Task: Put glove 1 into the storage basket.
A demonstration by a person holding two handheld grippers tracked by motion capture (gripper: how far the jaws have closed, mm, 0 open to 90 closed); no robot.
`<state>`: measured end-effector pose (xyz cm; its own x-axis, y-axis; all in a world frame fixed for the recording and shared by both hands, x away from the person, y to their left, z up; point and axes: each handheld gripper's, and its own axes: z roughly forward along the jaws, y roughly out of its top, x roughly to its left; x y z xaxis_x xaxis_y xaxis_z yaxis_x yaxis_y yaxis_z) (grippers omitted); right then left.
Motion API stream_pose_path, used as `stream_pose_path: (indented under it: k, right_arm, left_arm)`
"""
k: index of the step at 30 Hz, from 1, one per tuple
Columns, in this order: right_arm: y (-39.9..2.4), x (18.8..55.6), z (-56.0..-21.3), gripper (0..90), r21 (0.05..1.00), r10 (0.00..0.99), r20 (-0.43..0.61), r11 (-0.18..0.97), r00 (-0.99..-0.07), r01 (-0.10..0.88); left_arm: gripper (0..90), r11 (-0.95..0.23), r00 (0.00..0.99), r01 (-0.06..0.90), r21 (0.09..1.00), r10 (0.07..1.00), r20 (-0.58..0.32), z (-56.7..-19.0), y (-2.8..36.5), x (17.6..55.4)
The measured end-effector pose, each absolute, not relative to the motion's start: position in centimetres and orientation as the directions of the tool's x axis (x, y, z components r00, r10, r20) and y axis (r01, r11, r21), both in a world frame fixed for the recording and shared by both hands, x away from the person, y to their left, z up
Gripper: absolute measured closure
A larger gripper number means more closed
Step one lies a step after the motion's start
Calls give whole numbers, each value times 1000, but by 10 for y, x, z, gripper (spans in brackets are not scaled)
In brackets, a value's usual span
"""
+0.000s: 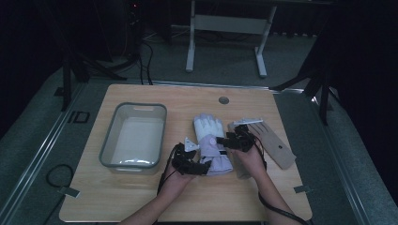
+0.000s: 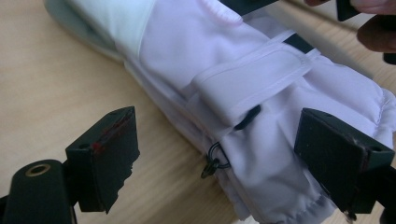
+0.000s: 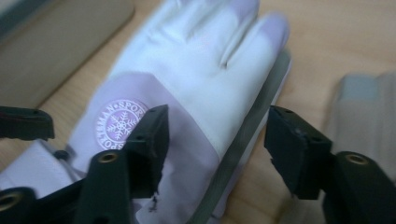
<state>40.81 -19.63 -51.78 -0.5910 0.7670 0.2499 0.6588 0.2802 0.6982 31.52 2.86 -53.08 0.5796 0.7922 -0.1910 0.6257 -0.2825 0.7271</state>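
White and pale lilac, the padded glove (image 1: 210, 140) lies flat on the wooden tabletop (image 1: 141, 197), fingers pointing far, between the grey tub (image 1: 133, 136) on its left and a tan glove (image 1: 274, 140) on its right. My left tongs (image 2: 215, 154) stand open astride its cuff near the strap, pads clear of the cloth. My right tongs (image 3: 212, 149) are open too, one jaw over the snowflake badge, the other just beyond the glove's right edge.

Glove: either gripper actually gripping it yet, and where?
Neither. The left gripper straddles the glove at its cuff; the right gripper straddles its side edge. Jaws are open.
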Motion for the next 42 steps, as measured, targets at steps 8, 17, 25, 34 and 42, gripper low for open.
stream_pose_path:
  k: [8, 17, 25, 34, 42]
  right_arm:
    - [-202, 419, -543, 494, 570, 719, 372, 322, -587, 756]
    - [-190, 410, -537, 728, 580, 726, 296, 380, -621, 721]
    - [-184, 403, -533, 757, 597, 750, 233, 393, -620, 699]
    - [-175, 392, -530, 792, 632, 775, 147, 405, -615, 661]
    - [-175, 380, -515, 804, 678, 780, 89, 408, -619, 612]
  left_arm:
    - [138, -299, 581, 657, 692, 785, -214, -542, 28, 320]
    - [251, -307, 600, 691, 655, 748, -282, -546, 31, 324]
    - [392, -296, 592, 734, 610, 720, -363, -549, 34, 328]
    - [699, -340, 633, 694, 634, 708, -313, -541, 30, 321]
    - [750, -380, 661, 669, 639, 697, -277, -528, 33, 322]
